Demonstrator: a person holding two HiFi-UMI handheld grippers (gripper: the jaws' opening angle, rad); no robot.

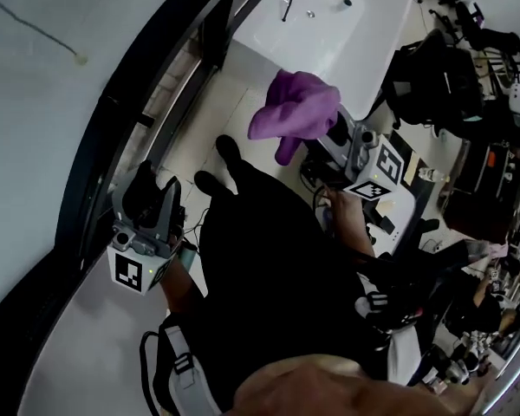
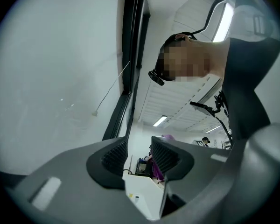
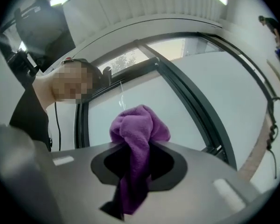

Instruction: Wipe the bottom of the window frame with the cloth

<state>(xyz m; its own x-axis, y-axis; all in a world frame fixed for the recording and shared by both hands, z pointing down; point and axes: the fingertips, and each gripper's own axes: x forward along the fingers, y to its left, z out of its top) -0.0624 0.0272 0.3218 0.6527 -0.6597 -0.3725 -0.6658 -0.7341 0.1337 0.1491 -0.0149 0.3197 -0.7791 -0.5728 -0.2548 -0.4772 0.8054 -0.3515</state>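
A purple cloth (image 1: 293, 111) bunches out of my right gripper (image 1: 328, 133), which is shut on it and held at mid-height, right of the dark window frame (image 1: 113, 128). In the right gripper view the cloth (image 3: 139, 132) fills the gap between the jaws and hangs down, with the frame (image 3: 191, 101) behind it. My left gripper (image 1: 152, 196) is low at the left, close to the frame and the pane. It is open and holds nothing (image 2: 139, 155). The frame's upright (image 2: 130, 55) rises behind it.
A white table (image 1: 373, 42) with small items stands at the top. Dark equipment and cables (image 1: 468, 68) crowd the right side. The person's dark clothes and shoes (image 1: 230, 150) fill the middle. A thin pull cord (image 1: 80, 57) lies against the pane.
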